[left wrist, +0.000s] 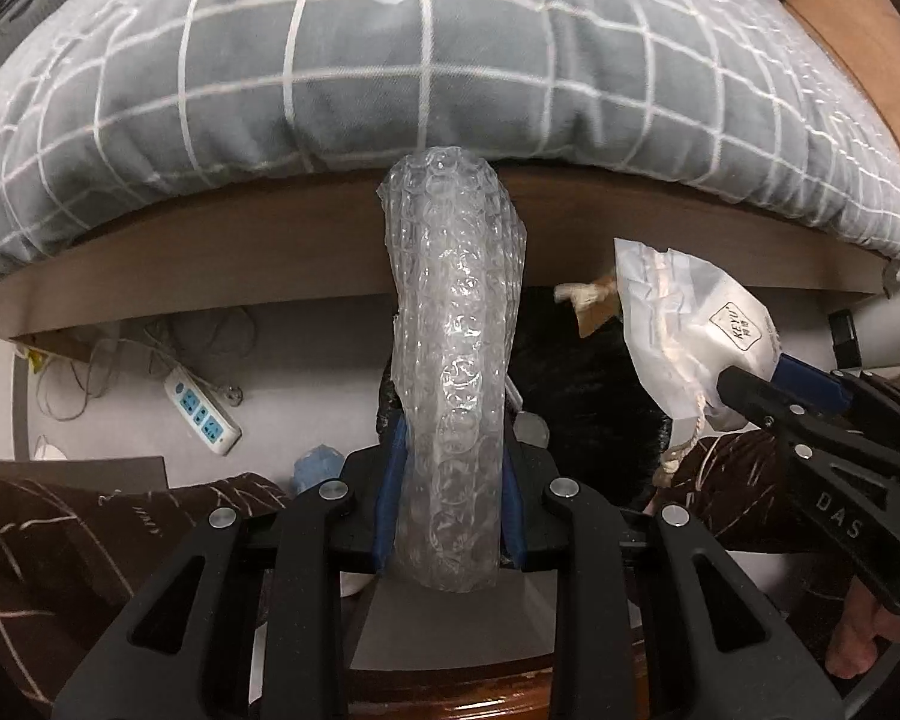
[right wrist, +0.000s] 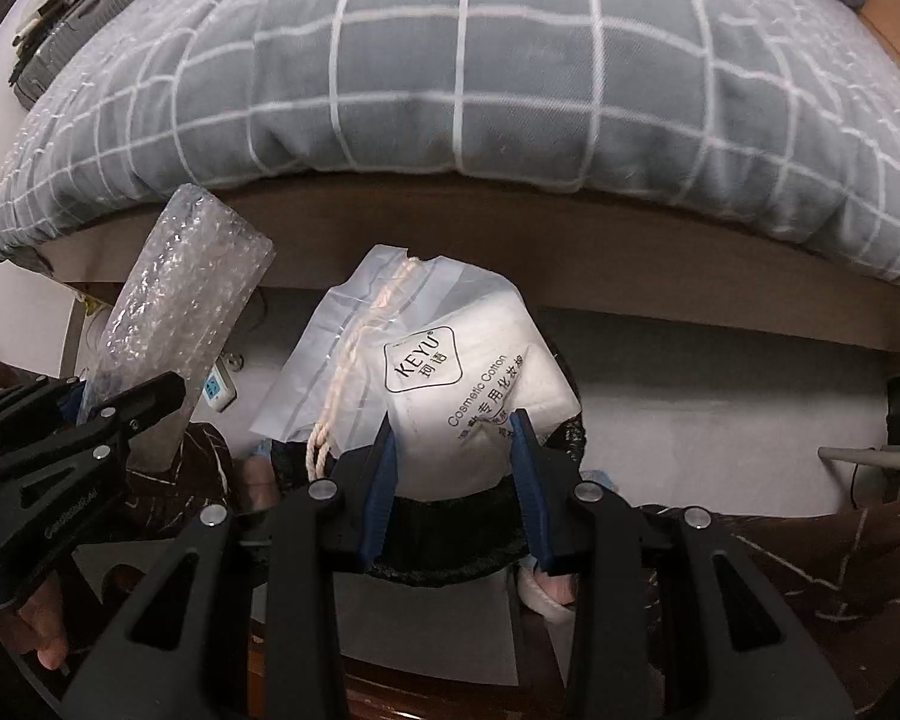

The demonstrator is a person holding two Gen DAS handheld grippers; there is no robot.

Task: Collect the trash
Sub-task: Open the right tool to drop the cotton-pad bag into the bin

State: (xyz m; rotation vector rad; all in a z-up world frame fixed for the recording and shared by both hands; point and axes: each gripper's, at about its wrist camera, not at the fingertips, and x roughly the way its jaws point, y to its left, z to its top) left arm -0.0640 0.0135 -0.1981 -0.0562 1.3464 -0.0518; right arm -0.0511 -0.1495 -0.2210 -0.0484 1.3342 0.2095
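A long roll of clear bubble wrap (left wrist: 450, 360) sticks out from between the blue pads of my left gripper (left wrist: 450, 438), which is shut on it. The roll (right wrist: 180, 300) and that gripper (right wrist: 114, 402) also show at the left of the right wrist view. My right gripper (right wrist: 456, 426) is shut on a white cosmetic cotton bag (right wrist: 444, 360) with a drawstring; the bag (left wrist: 684, 330) and gripper (left wrist: 768, 372) appear at the right of the left wrist view. Both point steeply down over a black trash bag (left wrist: 576, 384) that holds brown paper scraps (left wrist: 594, 300).
A bed with a grey checked quilt (left wrist: 426, 60) and wooden frame (left wrist: 240, 258) fills the upper half. A white power strip (left wrist: 201, 414) with cables lies on the pale floor at left. A person's dark patterned trouser legs (left wrist: 90, 546) flank the bag. A suitcase (right wrist: 60, 42) stands far left.
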